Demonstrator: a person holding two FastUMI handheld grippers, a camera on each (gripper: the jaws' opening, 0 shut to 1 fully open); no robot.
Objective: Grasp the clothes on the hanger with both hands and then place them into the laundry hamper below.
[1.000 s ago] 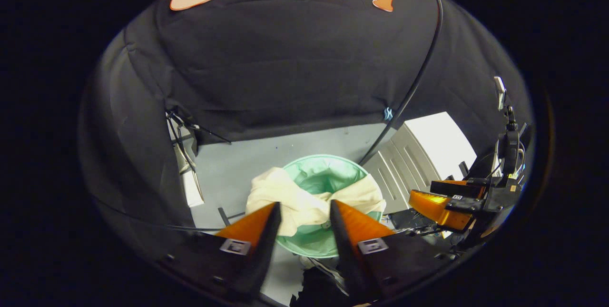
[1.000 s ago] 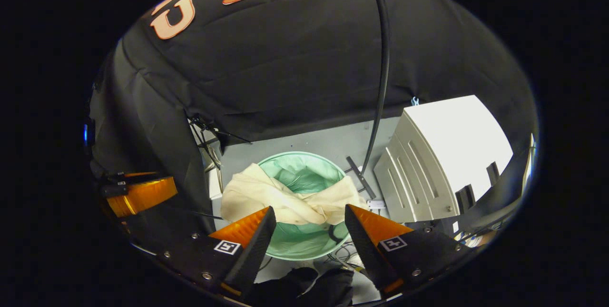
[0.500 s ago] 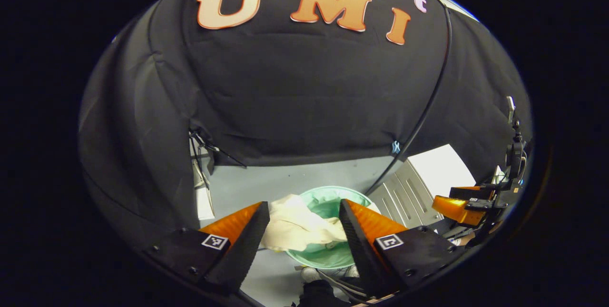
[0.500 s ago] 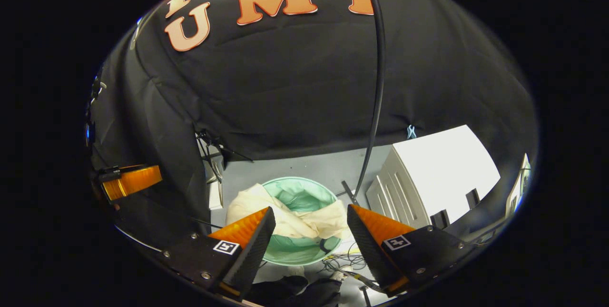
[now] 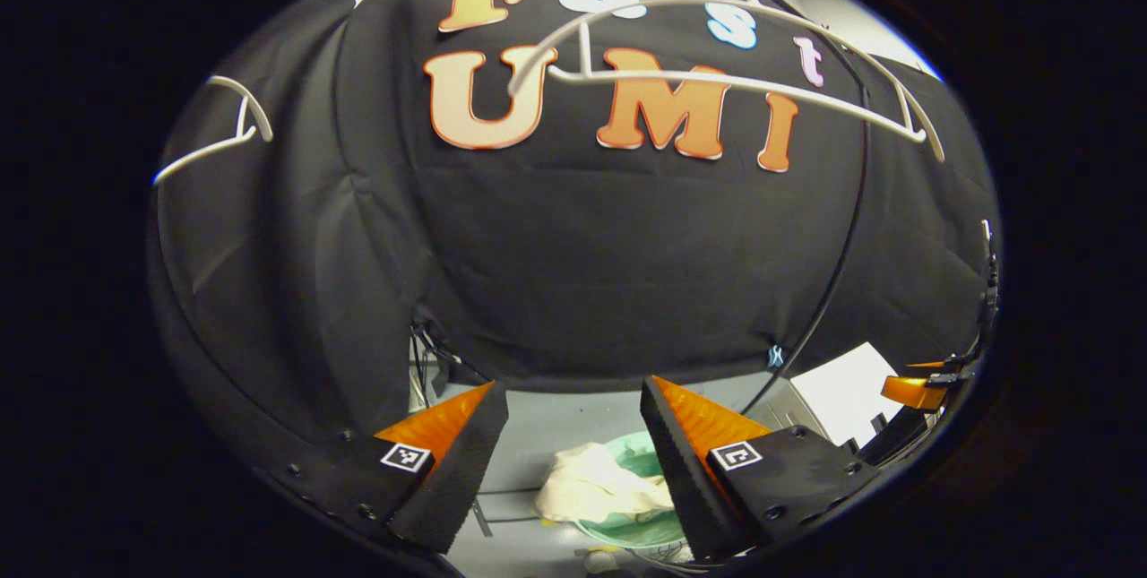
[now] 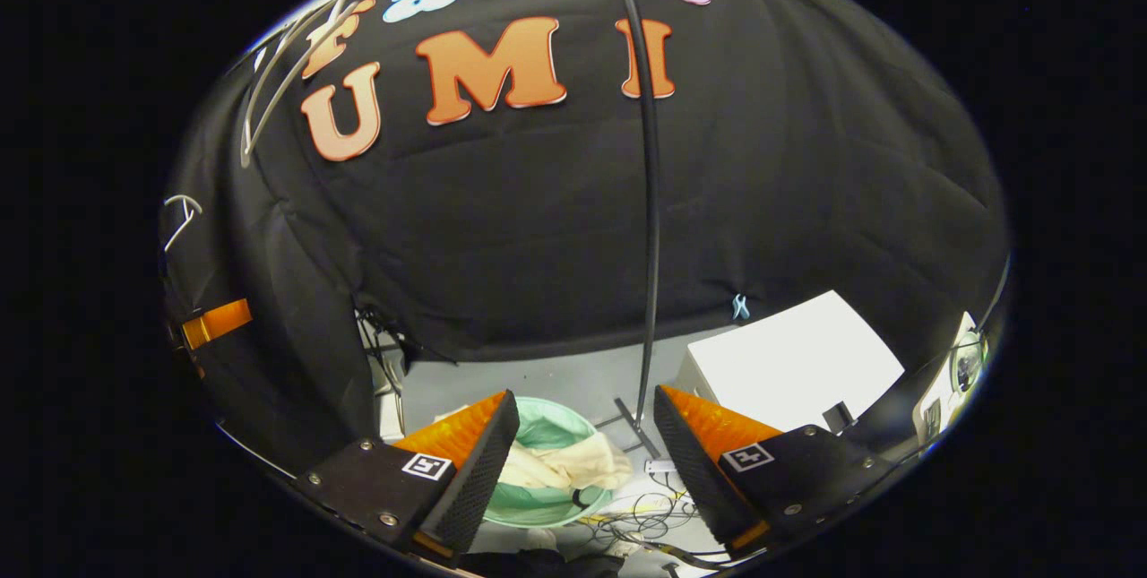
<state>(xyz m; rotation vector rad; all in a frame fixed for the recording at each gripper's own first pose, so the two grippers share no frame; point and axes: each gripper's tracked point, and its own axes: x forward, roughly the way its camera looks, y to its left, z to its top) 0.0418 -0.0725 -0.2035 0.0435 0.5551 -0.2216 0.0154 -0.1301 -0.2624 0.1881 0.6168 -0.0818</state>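
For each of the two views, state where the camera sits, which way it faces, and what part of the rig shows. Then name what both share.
Left gripper view: rides on the left gripper, jaws apart, facing the booth wall over a bare white hanger, with the hamper low down; the right gripper shows at the right edge.
Right gripper view: rides on the right gripper, jaws apart, facing the same wall, black pole and white box.
Shared: the green hamper with cream clothes draped in it.

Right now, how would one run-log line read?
left gripper open | right gripper open | cream garment draped in green hamper | hanger bare
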